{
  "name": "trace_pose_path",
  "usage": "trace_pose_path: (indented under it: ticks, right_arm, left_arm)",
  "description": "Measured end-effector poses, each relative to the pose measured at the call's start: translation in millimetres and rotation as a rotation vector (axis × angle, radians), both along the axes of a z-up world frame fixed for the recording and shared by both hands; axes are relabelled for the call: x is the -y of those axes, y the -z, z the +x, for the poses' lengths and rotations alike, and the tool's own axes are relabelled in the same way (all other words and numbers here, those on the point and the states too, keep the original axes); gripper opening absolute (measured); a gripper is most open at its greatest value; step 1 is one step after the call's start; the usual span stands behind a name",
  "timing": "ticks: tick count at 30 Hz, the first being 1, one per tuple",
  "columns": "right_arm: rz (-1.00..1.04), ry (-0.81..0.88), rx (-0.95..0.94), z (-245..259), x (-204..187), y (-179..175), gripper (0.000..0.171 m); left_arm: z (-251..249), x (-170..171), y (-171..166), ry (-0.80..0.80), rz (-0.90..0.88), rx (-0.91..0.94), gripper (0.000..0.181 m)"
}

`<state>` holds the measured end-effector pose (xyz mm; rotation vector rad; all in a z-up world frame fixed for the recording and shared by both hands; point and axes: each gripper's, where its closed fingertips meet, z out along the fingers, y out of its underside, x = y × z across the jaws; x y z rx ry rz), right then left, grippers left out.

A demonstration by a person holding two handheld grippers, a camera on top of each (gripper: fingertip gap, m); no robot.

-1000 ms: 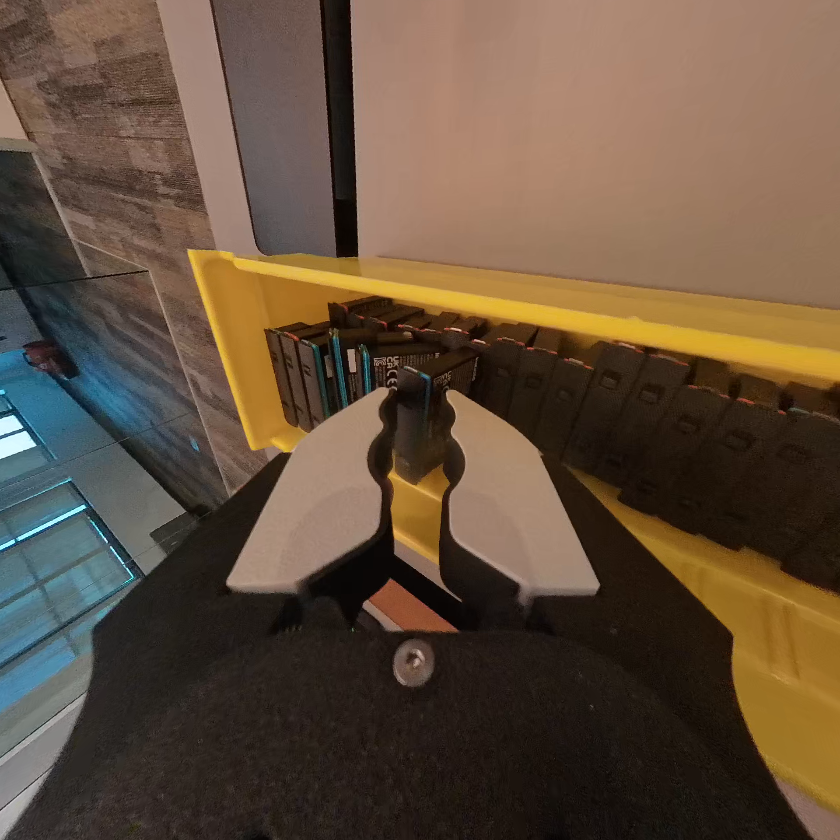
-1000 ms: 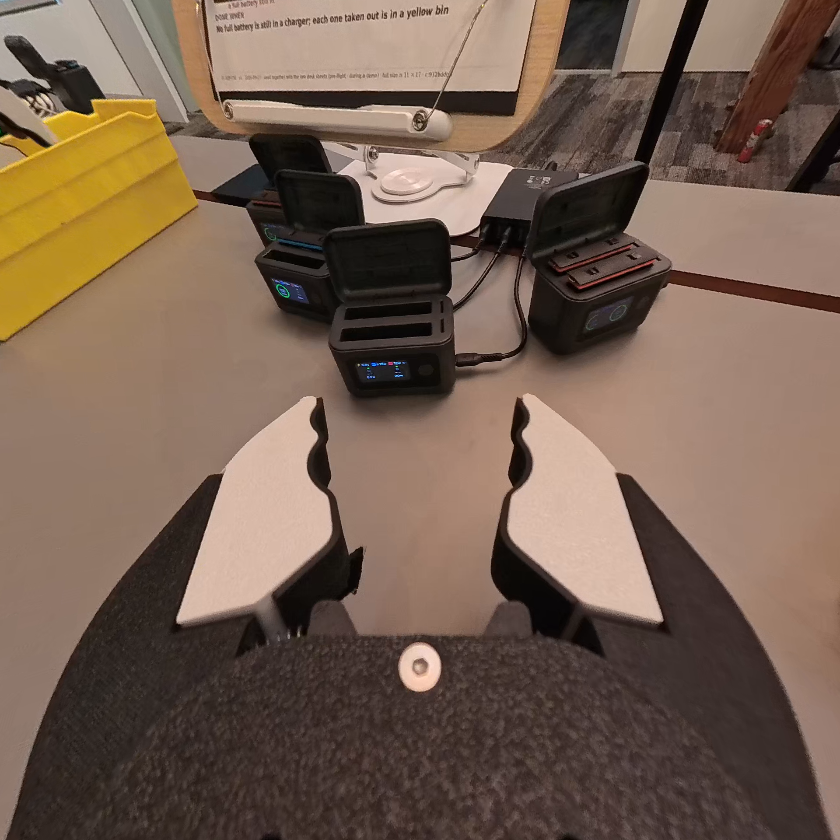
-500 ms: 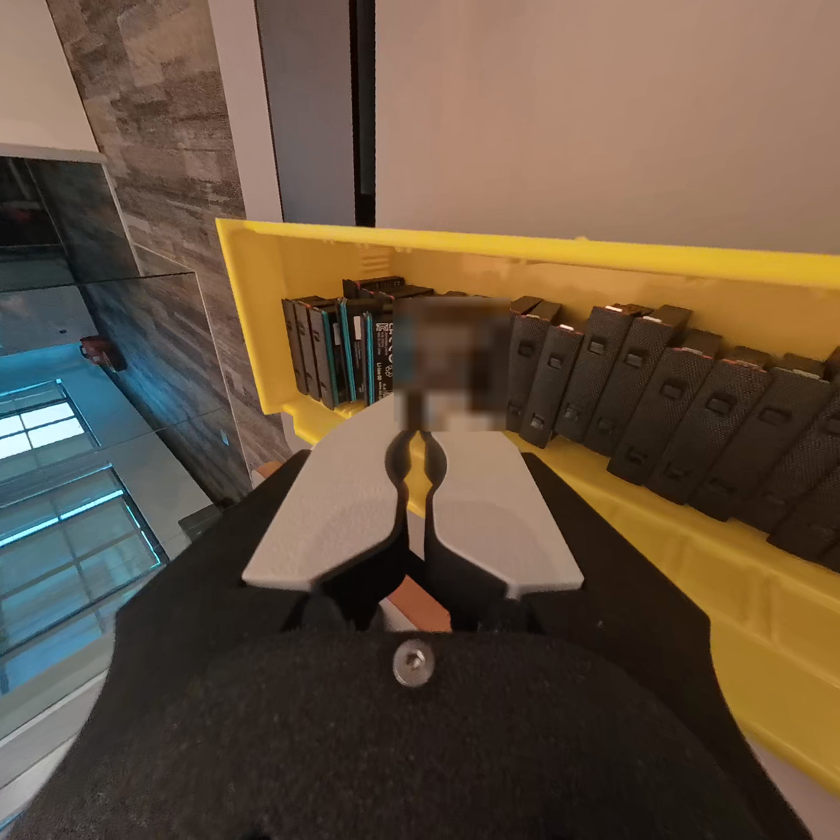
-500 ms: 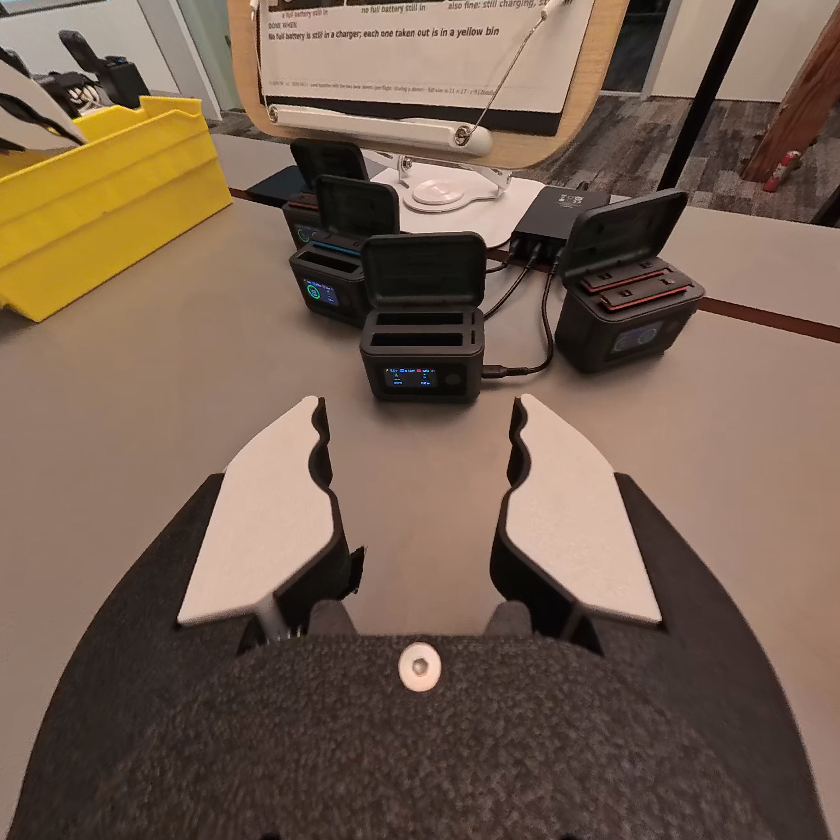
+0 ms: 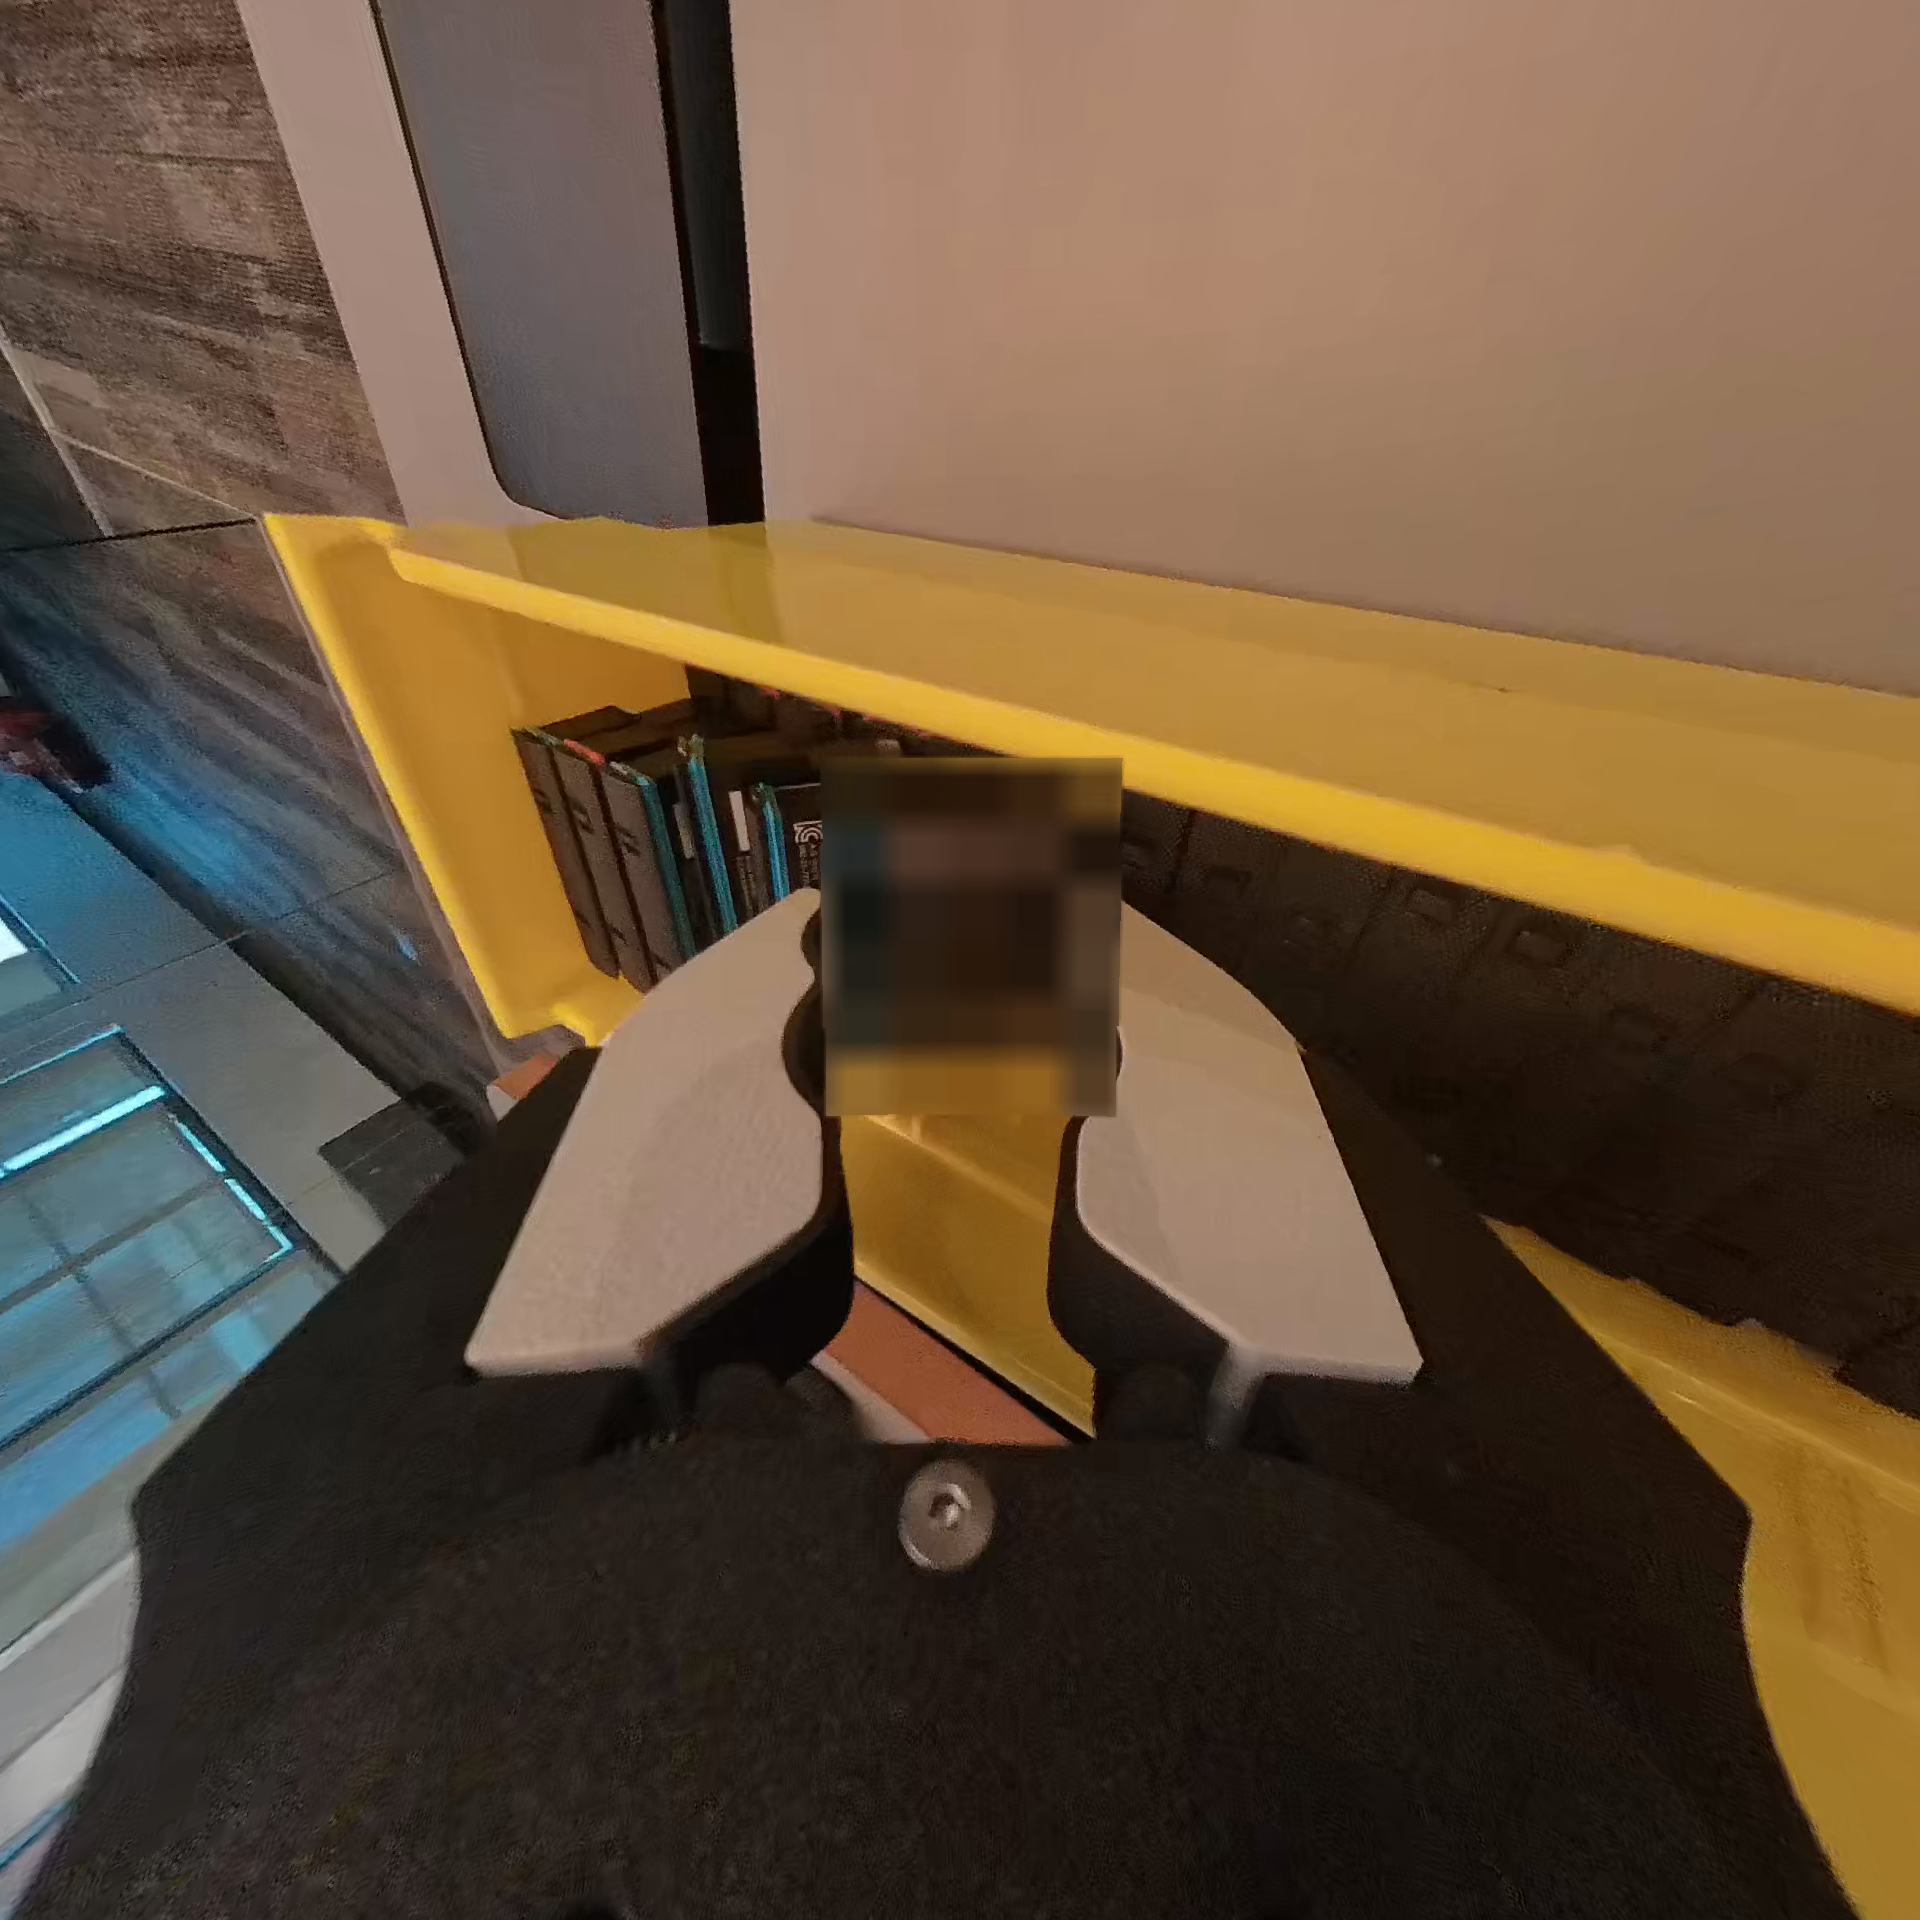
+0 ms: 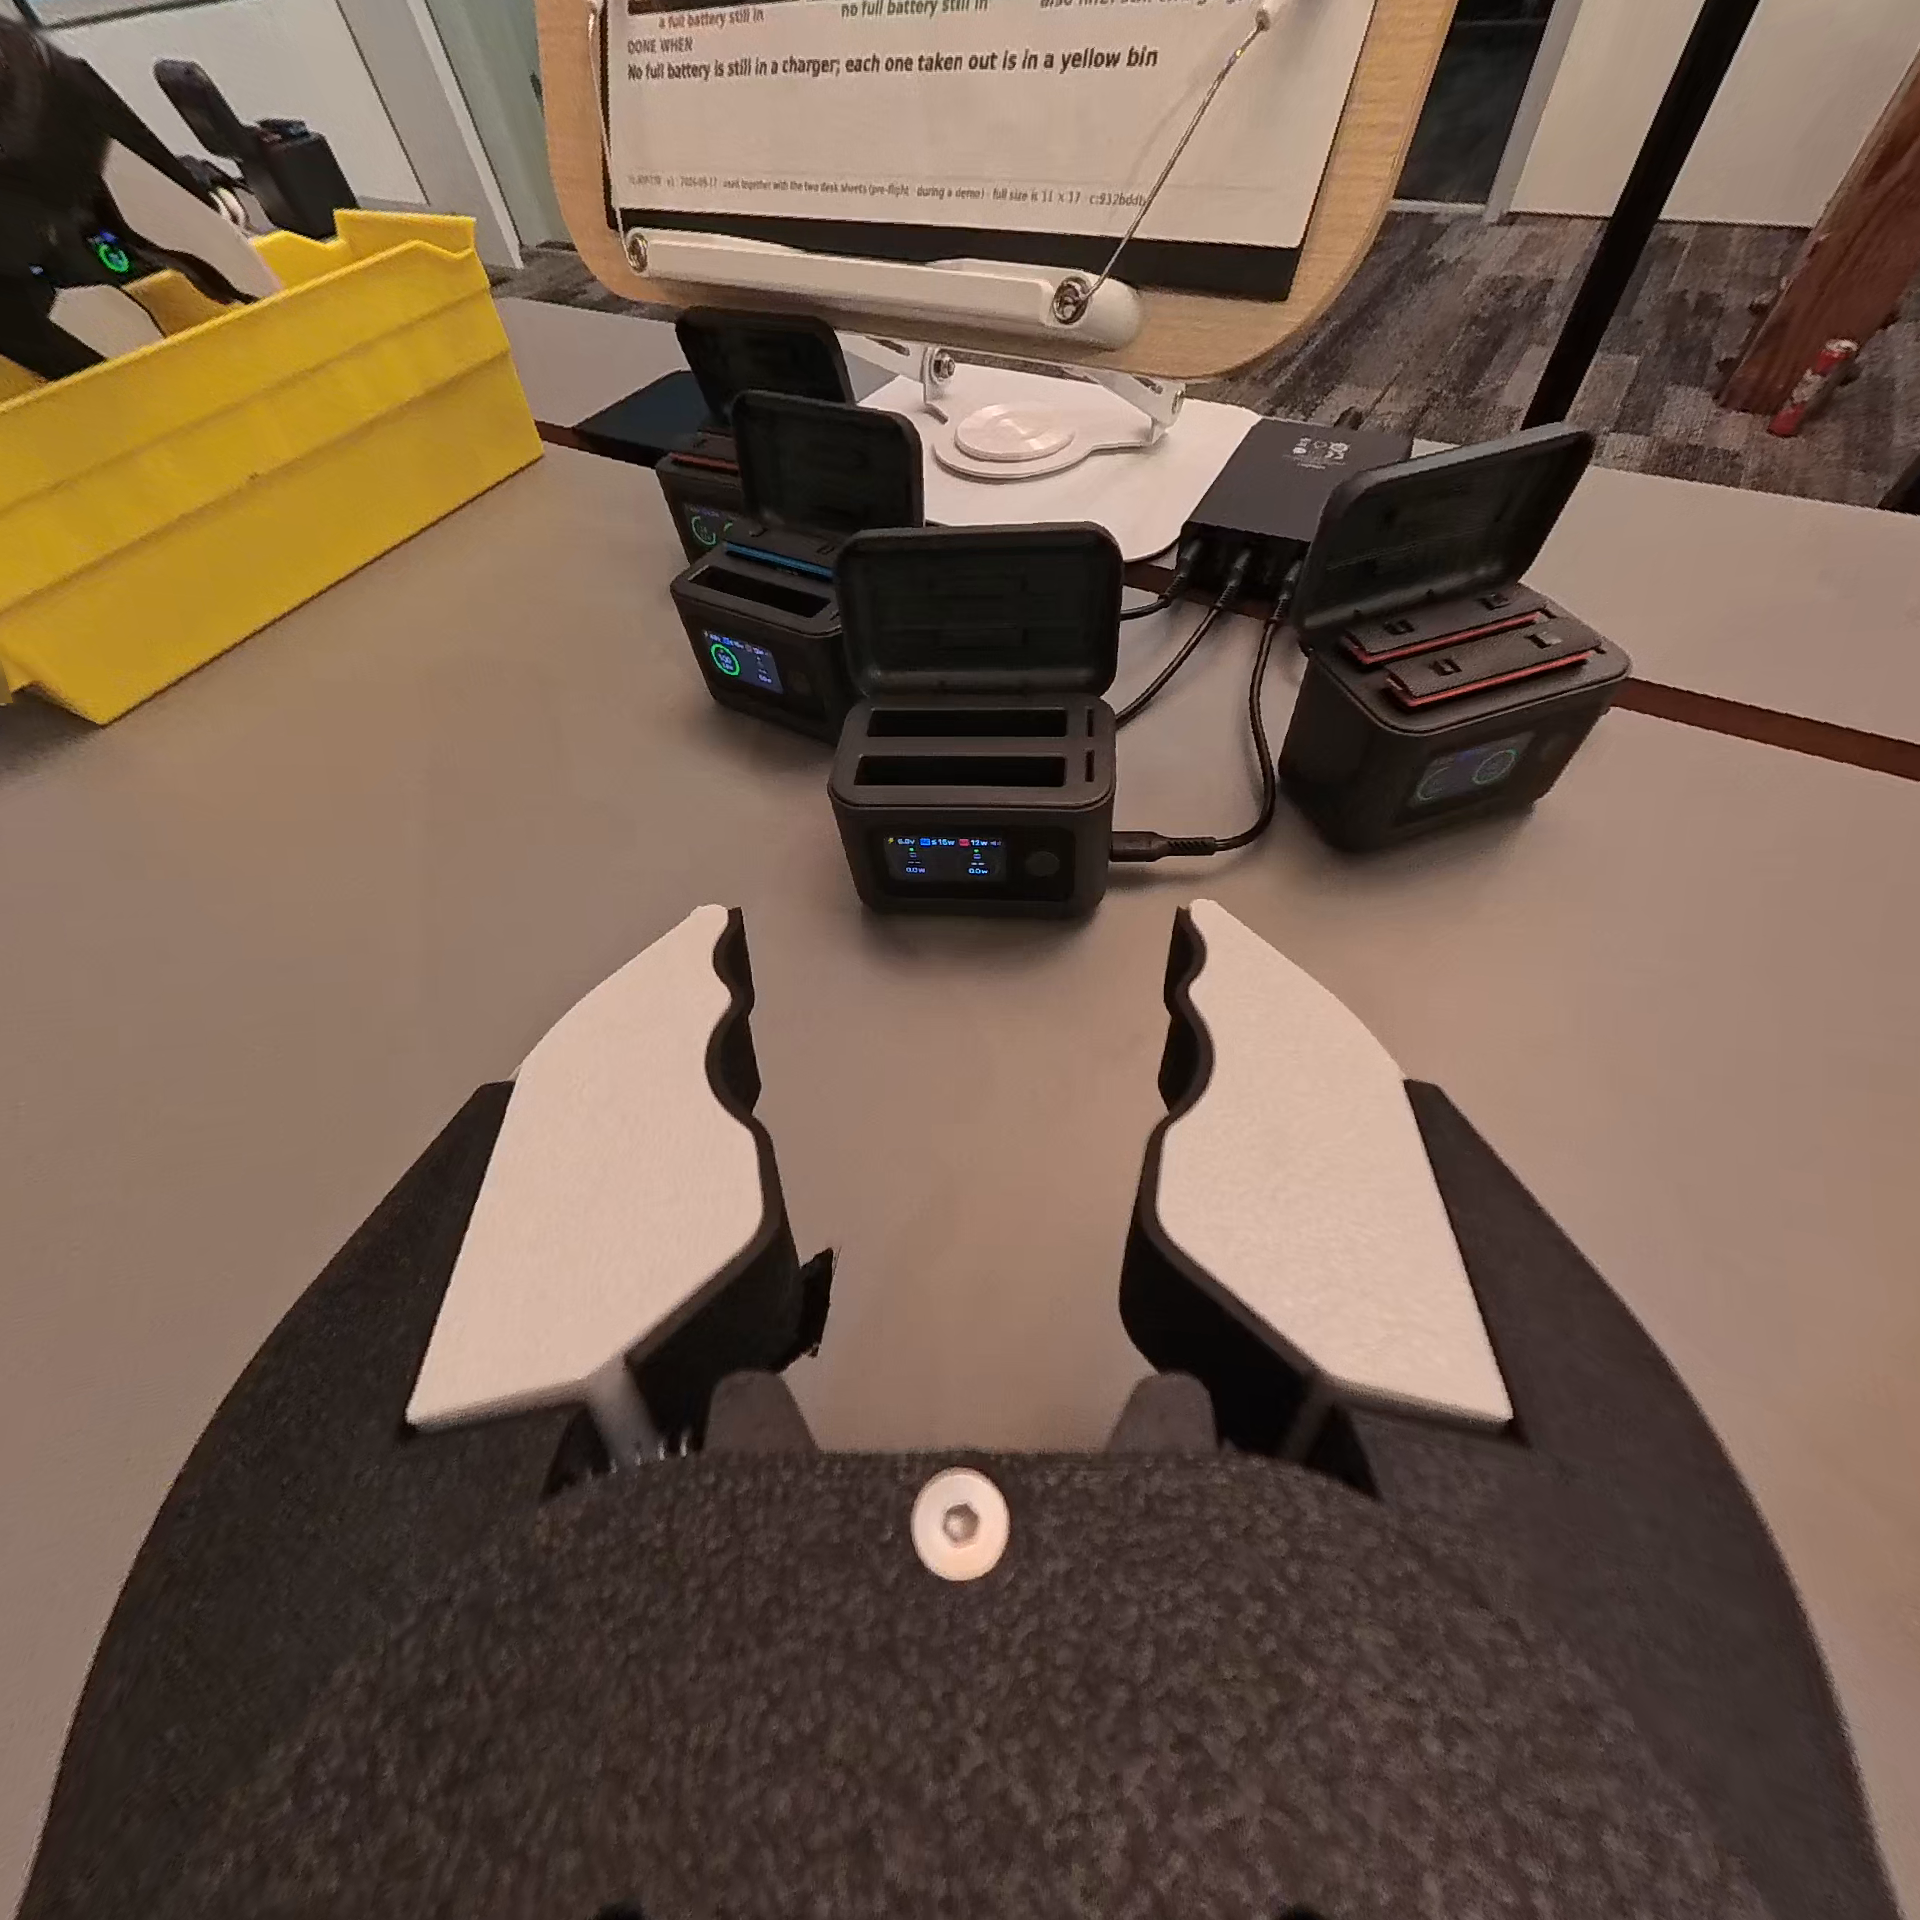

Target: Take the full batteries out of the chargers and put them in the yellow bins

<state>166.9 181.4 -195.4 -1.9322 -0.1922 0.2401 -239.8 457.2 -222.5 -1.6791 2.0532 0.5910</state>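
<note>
In the left wrist view my left gripper [image 5: 966, 935] hangs over the near rim of the yellow bin [image 5: 1247, 665], its fingers [image 5: 686, 1122] apart. A blurred patch covers the space between the tips. Several black batteries [image 5: 644, 852] stand in rows in the bin. My right gripper [image 6: 956, 925] is open and empty above the table, just short of a charger [image 6: 971, 769] with two empty slots. The right-hand charger [image 6: 1455, 748] holds two red-edged batteries [image 6: 1455, 655]. A left charger [image 6: 758, 644] shows a blue-edged battery [image 6: 779, 551]. The left gripper [image 6: 156, 270] also shows over the bin [image 6: 260, 436].
All charger lids stand open; a further charger [image 6: 707, 488] sits behind. Cables [image 6: 1257, 748] run to a black power hub [image 6: 1299, 488]. A clipboard stand [image 6: 935, 156] with a sheet rises behind the chargers. The grey table [image 6: 312, 935] lies between bin and chargers. Some 50 cm of space lies between my two pairs of fingers.
A second ago my left gripper held a blue-edged battery over the bin. Then its fingers stood shut with no battery between them, and now they are apart. The right gripper shifted slightly, still open.
</note>
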Motion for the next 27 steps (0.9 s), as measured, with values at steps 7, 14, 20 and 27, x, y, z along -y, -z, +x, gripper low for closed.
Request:
trace_pose_path:
  ticks: [7, 14, 20, 27]
  right_arm:
    - [0.014, -0.01, -0.004, -1.8, 1.2, -4.2, 0.076]
    - [0.114, -0.201, -0.018, -45.6, 12.4, -30.0, 0.069]
    - [0.239, -0.406, 0.001, -107.9, 37.6, -63.8, 0.065]
    - [0.292, -0.444, -0.043, -126.1, 48.8, -75.6, 0.054]
  left_arm:
    - [0.0, 3.8, -10.3, 0.033, 0.09, 0.042, 0.042]
    - [71.9, 79.8, -117.6, 0.181, 0.293, 0.517, 0.042]
    - [180.7, 208.0, -146.4, 0.421, 0.496, 0.7, 0.042]
    - [273.5, 296.8, -119.0, 0.65, 0.627, 0.688, 0.042]
